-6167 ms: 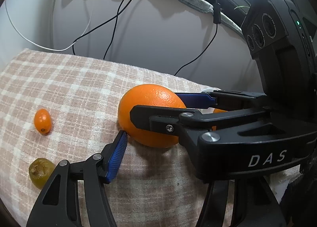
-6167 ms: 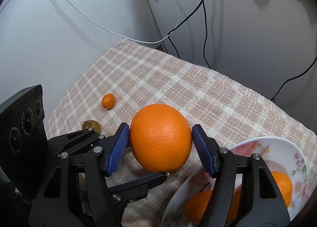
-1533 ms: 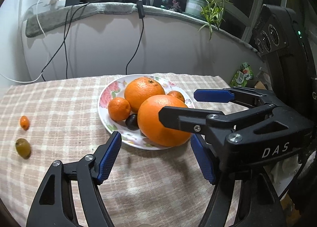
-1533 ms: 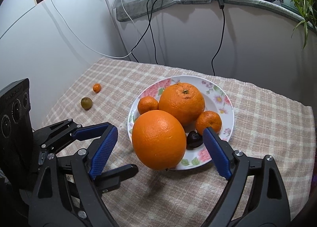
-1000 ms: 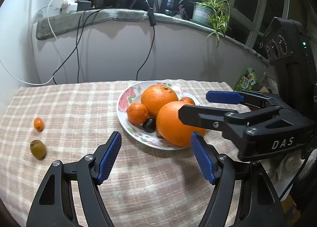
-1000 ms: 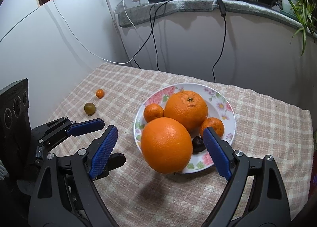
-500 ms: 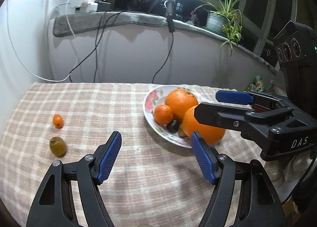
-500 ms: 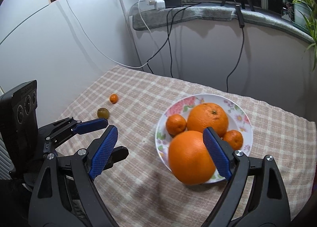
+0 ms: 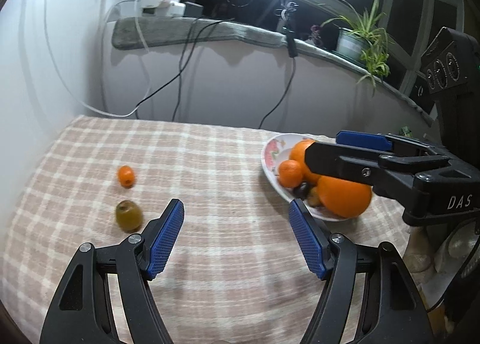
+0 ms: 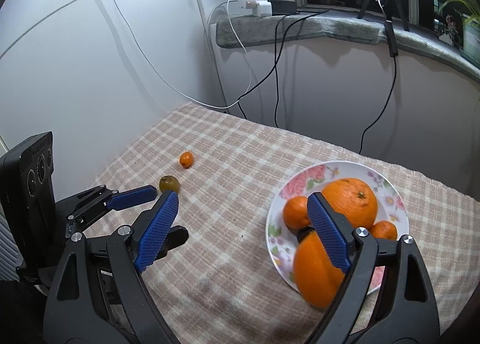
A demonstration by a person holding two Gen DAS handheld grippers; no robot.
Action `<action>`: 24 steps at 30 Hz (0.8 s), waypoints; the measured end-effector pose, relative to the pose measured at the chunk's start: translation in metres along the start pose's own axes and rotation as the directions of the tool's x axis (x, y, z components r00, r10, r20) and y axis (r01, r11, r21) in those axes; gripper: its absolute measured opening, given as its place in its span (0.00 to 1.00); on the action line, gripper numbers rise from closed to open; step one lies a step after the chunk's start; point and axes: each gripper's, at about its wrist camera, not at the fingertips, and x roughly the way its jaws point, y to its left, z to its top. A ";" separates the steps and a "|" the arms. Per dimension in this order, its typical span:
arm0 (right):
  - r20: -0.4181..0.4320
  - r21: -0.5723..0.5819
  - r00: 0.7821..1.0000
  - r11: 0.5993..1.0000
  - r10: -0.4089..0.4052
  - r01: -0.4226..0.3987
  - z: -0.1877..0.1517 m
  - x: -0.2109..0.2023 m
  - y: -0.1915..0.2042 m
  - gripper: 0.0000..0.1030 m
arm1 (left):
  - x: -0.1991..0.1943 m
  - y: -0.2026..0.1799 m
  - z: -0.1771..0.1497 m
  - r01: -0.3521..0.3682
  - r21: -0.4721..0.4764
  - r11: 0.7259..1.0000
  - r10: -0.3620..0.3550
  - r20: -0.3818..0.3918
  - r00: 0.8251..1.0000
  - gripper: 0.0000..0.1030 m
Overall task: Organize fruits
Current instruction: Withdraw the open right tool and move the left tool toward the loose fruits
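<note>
Between the blue pads of the left tongs [image 9: 235, 236] lies only checked cloth, the jaws standing wide and empty, and the right tongs [image 10: 243, 233] gape just as wide with nothing pressed, their right pad merely in front of the large orange [image 10: 318, 272] at the near rim of the flowered plate [image 10: 303, 182]. Two fruits are left out on the desk [image 9: 210, 158], well apart from the plate: a greenish-brown fruit [image 9: 129, 215] just beside the left tongs' left finger, and a kumquat [image 9: 126, 176] a little beyond it. To do this step well, I judge the left tongs should take the nearer one, straddling it squarely, coming low and closing gently so it does not roll away.
</note>
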 end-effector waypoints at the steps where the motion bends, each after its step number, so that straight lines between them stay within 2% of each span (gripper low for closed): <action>1: -0.004 -0.005 1.000 1.000 -0.005 0.005 0.001 0.002 0.002 0.87 | -0.001 0.004 -0.001 -0.005 -0.007 1.000 0.005 0.000 1.000 0.70; 15: -0.005 -0.040 1.000 0.999 0.009 -0.009 0.017 0.028 0.030 0.87 | -0.002 0.061 -0.015 -0.069 -0.101 0.992 0.067 -0.019 0.998 0.70; 24: -0.022 -0.065 1.000 0.998 0.022 -0.024 0.024 0.046 0.043 0.87 | 0.002 0.075 -0.017 -0.067 -0.124 0.990 0.064 -0.027 0.998 0.70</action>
